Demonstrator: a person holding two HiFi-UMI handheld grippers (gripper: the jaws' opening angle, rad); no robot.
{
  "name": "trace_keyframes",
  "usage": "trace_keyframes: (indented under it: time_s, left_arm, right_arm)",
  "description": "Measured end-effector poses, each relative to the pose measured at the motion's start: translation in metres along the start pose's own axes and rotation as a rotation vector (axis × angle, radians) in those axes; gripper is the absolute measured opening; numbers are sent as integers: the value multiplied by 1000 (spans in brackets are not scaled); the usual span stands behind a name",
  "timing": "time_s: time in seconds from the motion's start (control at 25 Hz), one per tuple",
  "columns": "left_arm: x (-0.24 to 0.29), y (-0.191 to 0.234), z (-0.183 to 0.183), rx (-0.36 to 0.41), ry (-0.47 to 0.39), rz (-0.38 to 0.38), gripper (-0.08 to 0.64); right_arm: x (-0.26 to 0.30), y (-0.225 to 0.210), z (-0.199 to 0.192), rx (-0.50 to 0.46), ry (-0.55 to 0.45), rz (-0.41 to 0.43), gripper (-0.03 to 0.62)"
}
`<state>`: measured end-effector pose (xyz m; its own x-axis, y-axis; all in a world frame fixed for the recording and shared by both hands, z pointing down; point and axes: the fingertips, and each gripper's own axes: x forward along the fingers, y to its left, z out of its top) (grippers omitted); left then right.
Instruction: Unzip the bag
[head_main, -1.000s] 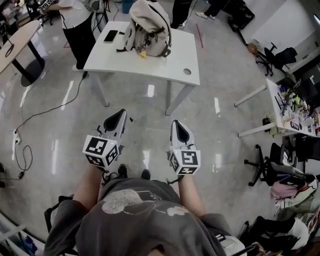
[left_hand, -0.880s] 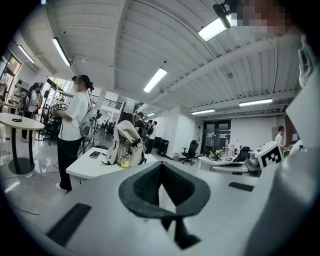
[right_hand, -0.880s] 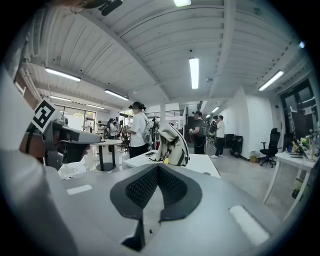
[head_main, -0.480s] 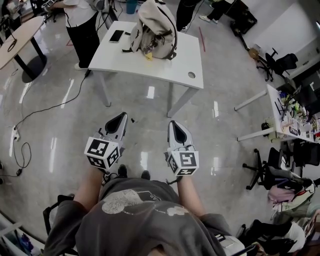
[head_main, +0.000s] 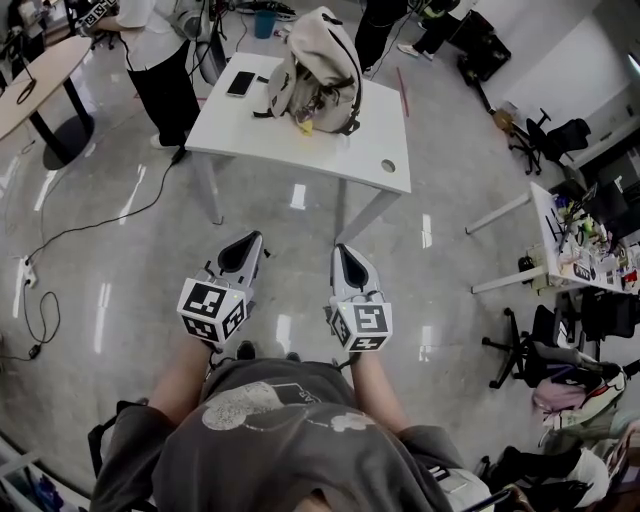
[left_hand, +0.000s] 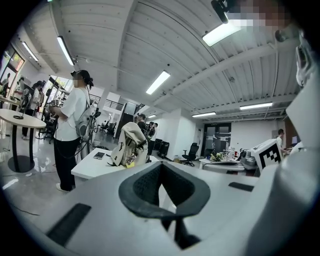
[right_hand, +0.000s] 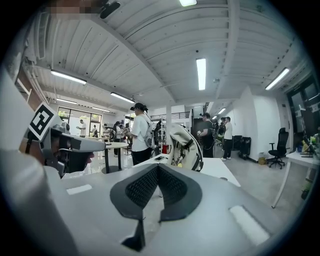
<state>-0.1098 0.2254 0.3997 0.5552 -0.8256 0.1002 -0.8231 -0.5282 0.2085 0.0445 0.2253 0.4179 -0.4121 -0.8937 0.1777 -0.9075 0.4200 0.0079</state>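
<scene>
Head view showed the beige backpack (head_main: 322, 72) untouched on the white counter (head_main: 365, 150), both left gripper (head_main: 238, 262) and right gripper (head_main: 351, 271) well short, jaws pressed together, empty; unzipping not begun.

Bright ceiling strip lights, floor glare, fisheye edges

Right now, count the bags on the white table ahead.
1: the beige bag stands on the white table, right of a phone. Another could hide behind it.

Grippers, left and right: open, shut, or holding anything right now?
Left gripper: shut, holding nothing.
Right gripper: shut, holding nothing.
</scene>
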Motion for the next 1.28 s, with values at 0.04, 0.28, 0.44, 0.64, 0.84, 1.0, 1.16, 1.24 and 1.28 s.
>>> trace_keyframes:
  time_s: [0.04,0.28,0.44,0.64,0.84,1.0,1.16,1.24,1.28]
  left_arm:
    - [1,1,1,9,1,-7,5]
    - [-5,13,-1,15,11,-24,5]
    - [-6,26,-9,-7,28,-1,5]
    - [14,33,-21,-12,56,34,5]
    - [53,30,-21,7,76,62,5]
    - [88,31,-18,3,81,98,5]
    - [122,31,-14,2,81,117,5]
    - [139,31,-13,4,79,121,5]
    - [147,30,-12,5,78,124,5]
  right_arm:
    - [4,2,2,0,-3,-2,0]
    - [21,10,2,-5,3,-19,0]
    - [33,9,-5,-11,28,-15,0]
    - [49,-8,-17,5,37,9,0]
    - [65,-52,-14,30,19,20,0]
    - [82,-95,-12,53,22,19,-1]
    - [98,-132,-11,71,17,15,0]
    - [104,-147,-12,79,16,16,0]
    - [107,-154,-13,82,16,16,0]
